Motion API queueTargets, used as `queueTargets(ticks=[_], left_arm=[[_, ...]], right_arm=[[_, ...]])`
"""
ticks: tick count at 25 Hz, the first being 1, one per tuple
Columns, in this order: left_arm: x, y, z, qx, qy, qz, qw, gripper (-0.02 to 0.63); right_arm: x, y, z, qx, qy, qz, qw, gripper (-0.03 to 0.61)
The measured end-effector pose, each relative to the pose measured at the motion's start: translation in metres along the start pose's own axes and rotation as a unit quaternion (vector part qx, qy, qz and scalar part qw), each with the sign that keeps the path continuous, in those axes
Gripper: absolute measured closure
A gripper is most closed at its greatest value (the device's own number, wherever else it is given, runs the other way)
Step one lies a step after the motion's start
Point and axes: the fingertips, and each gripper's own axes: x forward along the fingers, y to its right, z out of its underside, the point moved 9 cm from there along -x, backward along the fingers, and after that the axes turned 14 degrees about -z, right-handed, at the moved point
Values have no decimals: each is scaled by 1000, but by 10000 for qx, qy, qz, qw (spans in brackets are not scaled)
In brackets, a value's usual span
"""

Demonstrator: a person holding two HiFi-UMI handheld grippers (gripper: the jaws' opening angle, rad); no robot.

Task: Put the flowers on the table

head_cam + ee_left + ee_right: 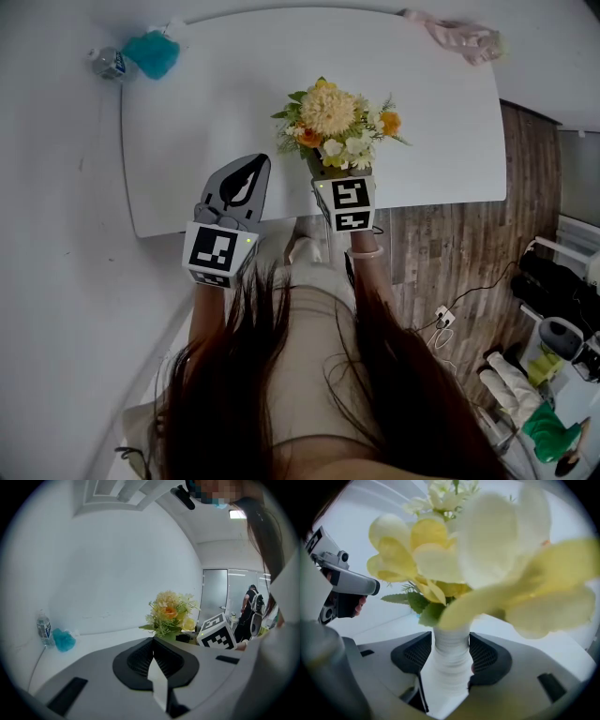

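Right hand-held gripper [451, 656]: clamped around the white stem of the upright flowers [339, 127].
Table [206, 103]: straight ahead, apparently just below the flowers.
Left hand-held gripper [153, 660]: closed, empty, alongside.

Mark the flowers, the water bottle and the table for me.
flowers [330, 111], head view, on the large cream bloom.
water bottle [110, 63], head view, on its body.
table [216, 112], head view, on the bare top.

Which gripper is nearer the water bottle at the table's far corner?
Left. The left gripper, shut and empty, is over the table's near edge, with the water bottle beyond it to its left. The right gripper, holding the flowers, is farther right.
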Motion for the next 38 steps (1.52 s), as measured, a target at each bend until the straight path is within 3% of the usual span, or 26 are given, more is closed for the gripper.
queueTargets(ticks=[18,38], left_arm=[[-3,0,-5,-28,97,2,9999,611],[-38,32,-6,-196,289,-136,9993,611]], right_arm=[[-2,2,1,98,-6,-32,9999,324],[-53,-9,15,387,8,-173,9991,324]])
